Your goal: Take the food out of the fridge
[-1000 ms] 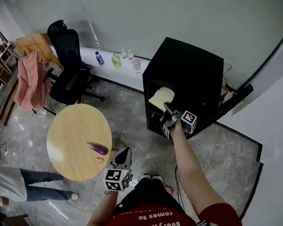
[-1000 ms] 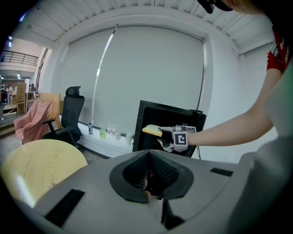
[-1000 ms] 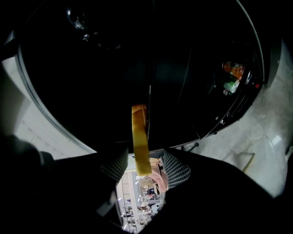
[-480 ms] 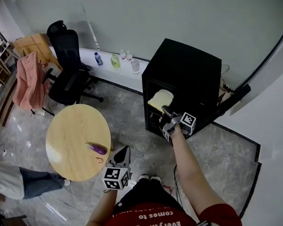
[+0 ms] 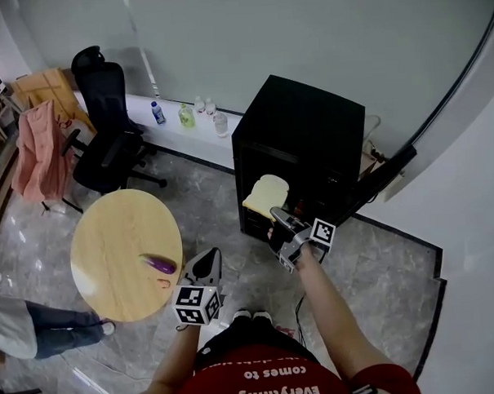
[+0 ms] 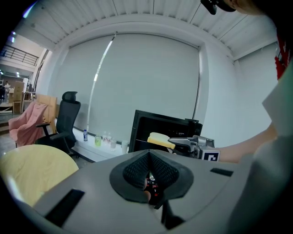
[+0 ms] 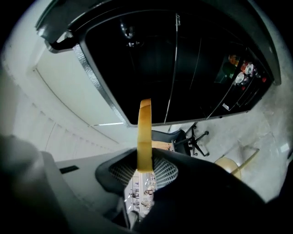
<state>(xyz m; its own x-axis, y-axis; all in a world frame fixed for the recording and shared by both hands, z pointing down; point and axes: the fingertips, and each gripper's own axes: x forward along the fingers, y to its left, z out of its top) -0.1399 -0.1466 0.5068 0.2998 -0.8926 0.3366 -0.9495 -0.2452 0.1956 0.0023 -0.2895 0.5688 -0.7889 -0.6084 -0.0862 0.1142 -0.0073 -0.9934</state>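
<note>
The right gripper (image 7: 145, 168) has its fingers (image 7: 120, 173) clenched on the bread slice (image 7: 145, 132), gripping the edge nearest them. The slice looks light and soft (easily squashed). The left gripper (image 6: 149, 168) is clenched, empty.

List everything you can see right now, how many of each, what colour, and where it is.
fridge: one, black, on the floor by the wall, door open
slice of bread: one, pale yellow, in front of the open fridge
table: one, round, light wood, left of the fridge
eggplant: one, purple, lying on the table
office chair: one, black, behind the table
pink cloth: one, draped over a seat, far left
bottles: four or five, clear, one green, on the low white ledge
bystander: one, blue jeans, lower left edge
left gripper: one, grey, jaws together, empty, beside the table
right gripper: one, grey, shut on the slice of bread
</note>
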